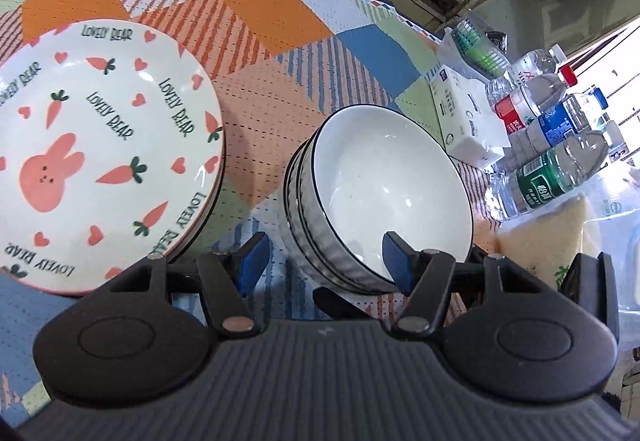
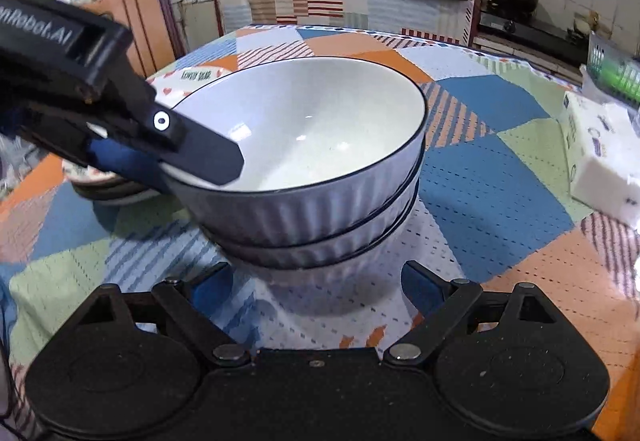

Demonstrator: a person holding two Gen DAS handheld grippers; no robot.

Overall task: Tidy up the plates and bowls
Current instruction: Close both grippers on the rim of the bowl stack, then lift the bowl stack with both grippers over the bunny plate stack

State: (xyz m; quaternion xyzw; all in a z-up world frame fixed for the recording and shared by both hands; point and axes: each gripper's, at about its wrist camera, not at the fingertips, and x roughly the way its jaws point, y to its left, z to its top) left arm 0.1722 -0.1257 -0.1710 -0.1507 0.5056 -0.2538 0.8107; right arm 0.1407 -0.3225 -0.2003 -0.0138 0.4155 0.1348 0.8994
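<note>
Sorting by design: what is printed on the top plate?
Pink rabbit, carrots, hearts and "LOVELY BEAR" on the top plate; left wrist view.

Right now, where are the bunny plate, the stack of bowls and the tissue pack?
bunny plate point(image 1: 92, 157), left wrist view, its painted face.
stack of bowls point(image 2: 304, 209), right wrist view, top bowl's ribbed wall.
tissue pack point(image 2: 600, 157), right wrist view, its top.
</note>
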